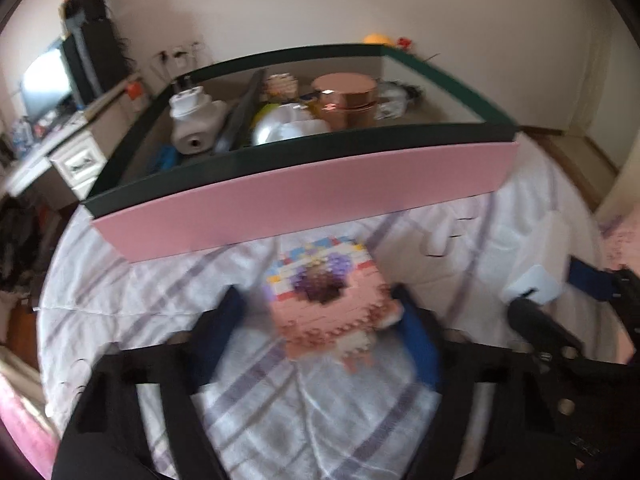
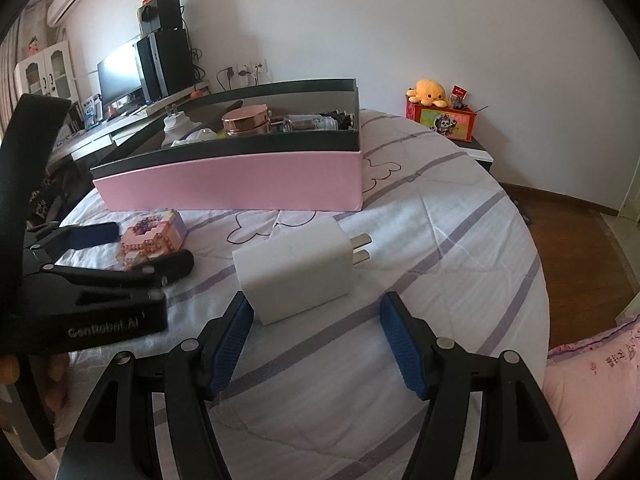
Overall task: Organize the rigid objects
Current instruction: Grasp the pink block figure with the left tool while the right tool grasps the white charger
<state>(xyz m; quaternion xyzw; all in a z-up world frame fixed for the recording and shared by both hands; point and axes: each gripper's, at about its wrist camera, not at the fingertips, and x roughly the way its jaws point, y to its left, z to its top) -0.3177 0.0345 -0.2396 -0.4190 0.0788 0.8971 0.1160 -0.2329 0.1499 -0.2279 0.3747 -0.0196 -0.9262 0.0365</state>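
A pink toy-brick block lies on the striped white bedsheet in front of a long pink box. My left gripper straddles the block. Its right pad is at the block's corner and its left pad shows a small gap, though the view is blurred. A white plug charger lies to the right with its prongs pointing right. My right gripper stands open, the charger's near end level with its blue pads.
The box has a dark rim and holds a white adapter, a copper round tin, a white bowl and a glass bottle. A desk with a monitor is at the left. A nightstand with an orange plush is behind. A pink pillow is at the right.
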